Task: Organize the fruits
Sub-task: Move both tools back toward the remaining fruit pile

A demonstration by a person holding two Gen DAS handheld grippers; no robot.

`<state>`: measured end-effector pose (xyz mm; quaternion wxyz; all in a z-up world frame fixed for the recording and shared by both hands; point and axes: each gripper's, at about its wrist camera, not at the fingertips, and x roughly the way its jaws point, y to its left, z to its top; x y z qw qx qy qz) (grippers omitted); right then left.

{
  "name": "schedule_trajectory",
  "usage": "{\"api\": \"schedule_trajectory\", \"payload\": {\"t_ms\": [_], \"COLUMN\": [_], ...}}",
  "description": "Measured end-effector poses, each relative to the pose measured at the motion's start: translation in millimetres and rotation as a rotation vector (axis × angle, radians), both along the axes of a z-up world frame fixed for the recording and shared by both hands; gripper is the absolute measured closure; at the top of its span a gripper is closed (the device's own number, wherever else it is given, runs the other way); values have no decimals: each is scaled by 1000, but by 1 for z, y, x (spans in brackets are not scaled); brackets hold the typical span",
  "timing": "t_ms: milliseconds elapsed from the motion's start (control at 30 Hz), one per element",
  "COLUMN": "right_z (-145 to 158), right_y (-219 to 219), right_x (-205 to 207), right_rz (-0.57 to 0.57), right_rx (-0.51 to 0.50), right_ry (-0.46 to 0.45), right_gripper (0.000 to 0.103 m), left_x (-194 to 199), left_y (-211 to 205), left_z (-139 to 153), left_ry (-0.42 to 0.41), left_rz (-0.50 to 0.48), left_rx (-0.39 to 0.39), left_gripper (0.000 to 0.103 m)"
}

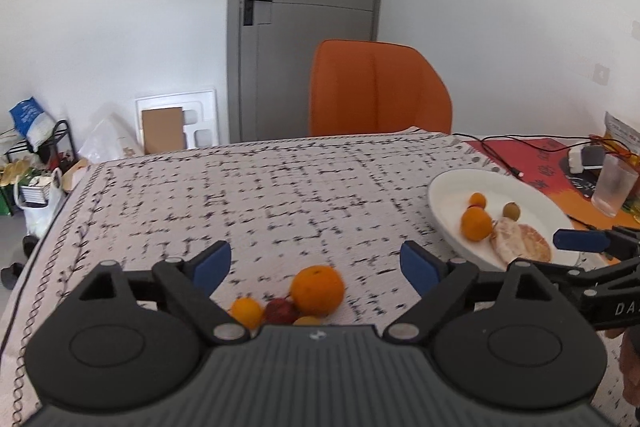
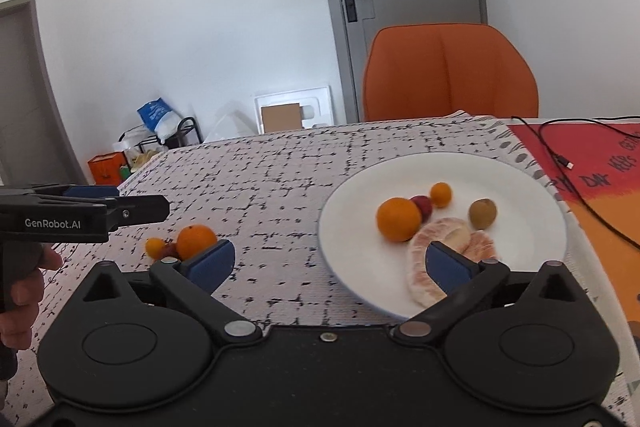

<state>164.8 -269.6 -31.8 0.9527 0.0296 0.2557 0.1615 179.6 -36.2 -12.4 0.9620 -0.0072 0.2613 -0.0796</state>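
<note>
A white plate (image 2: 348,195) on the patterned tablecloth holds an orange (image 2: 398,219), a small red fruit (image 2: 422,205), a small orange fruit (image 2: 440,194), a brownish kiwi-like fruit (image 2: 482,213) and peeled pomelo segments (image 2: 444,239). The plate also shows in the left wrist view (image 1: 448,187). Loose on the cloth lie an orange (image 1: 317,290), a small orange fruit (image 1: 247,311) and a red fruit (image 1: 281,310). My left gripper (image 1: 316,265) is open and empty just above them. My right gripper (image 2: 330,263) is open and empty at the plate's near left edge.
An orange chair (image 1: 378,93) stands behind the table's far edge. A red-orange mat (image 2: 580,163) with a black cable (image 2: 560,155) lies right of the plate. A clear cup (image 1: 614,185) and a small white device stand at the far right.
</note>
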Motion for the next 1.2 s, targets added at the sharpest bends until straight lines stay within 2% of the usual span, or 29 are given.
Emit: {"api": "schedule_trajectory", "payload": {"t_ms": [1100, 1200], "right_z": [-7, -9], "right_y": [76, 83], "right_x": [-4, -1], "right_rz": [190, 213], "right_rx": [-55, -54], "right_ry": [27, 32], "right_gripper": [0, 4], "left_x": [-37, -39], "left_y": [73, 79], "left_z": [-24, -26], "left_ry": [24, 30], "left_rz": [139, 146], "left_rx": [-57, -61], "left_gripper": [13, 13]}}
